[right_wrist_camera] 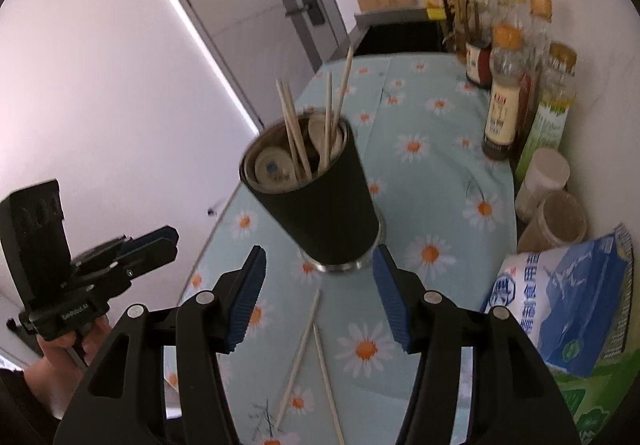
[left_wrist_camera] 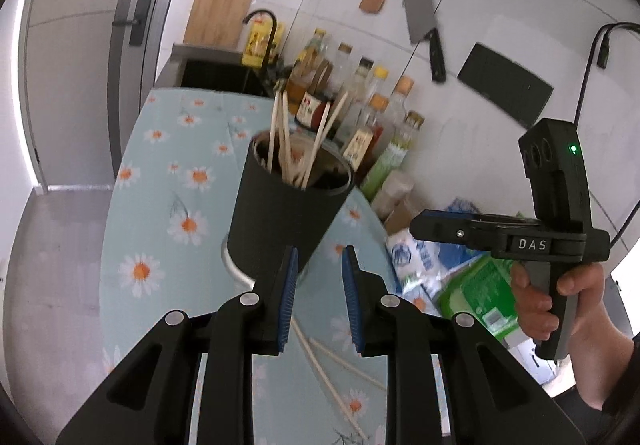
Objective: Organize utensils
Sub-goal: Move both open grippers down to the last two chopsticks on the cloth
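Black cup motion-blurred, its contents indistinct, 2 loose chopsticks cut off by the bottom edge

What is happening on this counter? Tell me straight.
A person holds a tool in each hand over a daisy-print cloth. A black cup already holds several chopsticks. Two loose chopsticks lie on the cloth in front of it. The left tool and right tool are both open, holding nothing.

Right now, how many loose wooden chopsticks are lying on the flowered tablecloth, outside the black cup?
2. One pale wooden chopstick lies to the left, the other pale wooden chopstick just right of it, both in front of the black cup. The gripper bodies may hide more.
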Tool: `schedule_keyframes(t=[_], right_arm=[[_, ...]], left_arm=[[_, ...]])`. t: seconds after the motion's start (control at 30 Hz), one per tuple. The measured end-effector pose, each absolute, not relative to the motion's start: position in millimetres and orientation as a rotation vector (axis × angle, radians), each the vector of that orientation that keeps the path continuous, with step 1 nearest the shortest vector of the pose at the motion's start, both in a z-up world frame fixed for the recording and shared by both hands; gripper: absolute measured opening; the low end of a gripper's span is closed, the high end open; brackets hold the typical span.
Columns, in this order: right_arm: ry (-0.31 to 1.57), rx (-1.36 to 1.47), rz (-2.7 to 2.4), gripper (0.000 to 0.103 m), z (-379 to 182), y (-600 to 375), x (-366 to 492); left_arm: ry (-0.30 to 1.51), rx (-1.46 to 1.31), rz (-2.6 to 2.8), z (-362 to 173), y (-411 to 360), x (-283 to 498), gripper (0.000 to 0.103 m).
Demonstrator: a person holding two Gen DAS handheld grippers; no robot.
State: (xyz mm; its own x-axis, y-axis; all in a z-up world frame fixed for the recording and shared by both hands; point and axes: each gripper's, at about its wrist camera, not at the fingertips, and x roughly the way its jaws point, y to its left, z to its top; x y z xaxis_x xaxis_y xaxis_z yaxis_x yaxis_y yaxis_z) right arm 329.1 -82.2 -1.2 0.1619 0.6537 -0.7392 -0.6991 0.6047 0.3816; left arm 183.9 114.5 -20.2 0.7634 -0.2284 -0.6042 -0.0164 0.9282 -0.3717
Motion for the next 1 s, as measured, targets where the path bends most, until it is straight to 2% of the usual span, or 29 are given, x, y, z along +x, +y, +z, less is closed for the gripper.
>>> schedule_keyframes(t=[0.47, 0.6, 0.67, 0.8, 0.9, 1.0], right_arm=[[1.294, -0.383, 0.952, 0.055, -75.4, -42.0, 292.9], [1.365, -0.511, 0.96, 0.045, -100.9, -28.7, 278.1], [1.408, -0.574, 0.963, 0.032, -114.8, -22.9, 271.8], [1.447, -0.639, 0.951, 0.029, -127.4, -14.5, 266.6], [1.473, -0.688, 0.934, 0.021, -136.2, -6.3, 265.5], [1.502, -0.725, 0.917, 0.018, -145.4, 2.6, 264.7]], left_arm=[[0.859, -0.475, -0.14, -84.5, 103.5, 160.4, 0.022], [0.887, -0.507, -0.147, -98.5, 105.8, 154.4, 0.022], [0.894, -0.524, -0.151, -104.0, 108.0, 150.6, 0.022], [0.906, -0.566, -0.163, -110.7, 114.3, 146.2, 0.022], [0.906, -0.57, -0.159, -113.1, 119.2, 143.8, 0.022], [0.91, -0.591, -0.166, -115.9, 124.1, 142.9, 0.022]])
